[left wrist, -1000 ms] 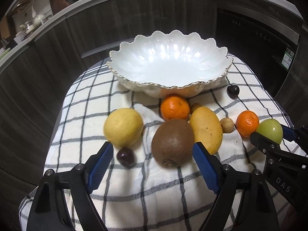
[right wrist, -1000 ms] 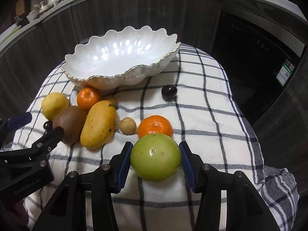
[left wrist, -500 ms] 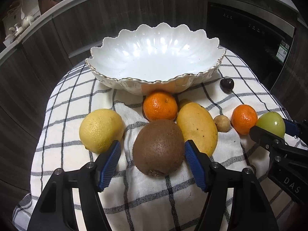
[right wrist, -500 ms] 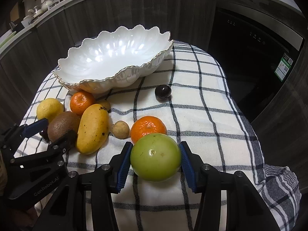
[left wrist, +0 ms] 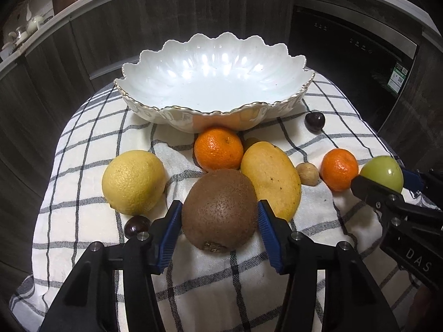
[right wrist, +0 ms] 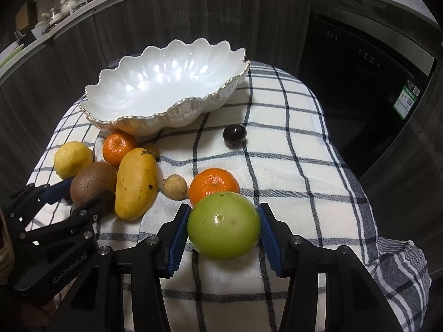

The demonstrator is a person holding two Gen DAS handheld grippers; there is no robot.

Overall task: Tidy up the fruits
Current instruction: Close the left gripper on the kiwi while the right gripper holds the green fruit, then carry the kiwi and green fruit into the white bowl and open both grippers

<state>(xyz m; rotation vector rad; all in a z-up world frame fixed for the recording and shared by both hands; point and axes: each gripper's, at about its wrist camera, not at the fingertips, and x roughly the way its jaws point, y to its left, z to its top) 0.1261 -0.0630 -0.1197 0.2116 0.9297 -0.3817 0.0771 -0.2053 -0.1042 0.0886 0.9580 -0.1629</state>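
- Left wrist view: the kiwi [left wrist: 220, 210] lies on the checked cloth [left wrist: 83, 166] just before the empty white bowl [left wrist: 216, 83]; the left tongs [left wrist: 220, 238] bracket it, pads at its flanks, probably readying a lift.
- The right tongs [right wrist: 223, 232] grip the green fruit [right wrist: 224, 225] likewise.
- A mango [left wrist: 272, 178], lemon [left wrist: 134, 181] and tangerines wait alongside, bunched near the bowl.

Left tool [left wrist: 220, 217] pads clasp the kiwi [left wrist: 219, 209]; right tool [right wrist: 223, 225] clamps the green fruit [right wrist: 223, 226].
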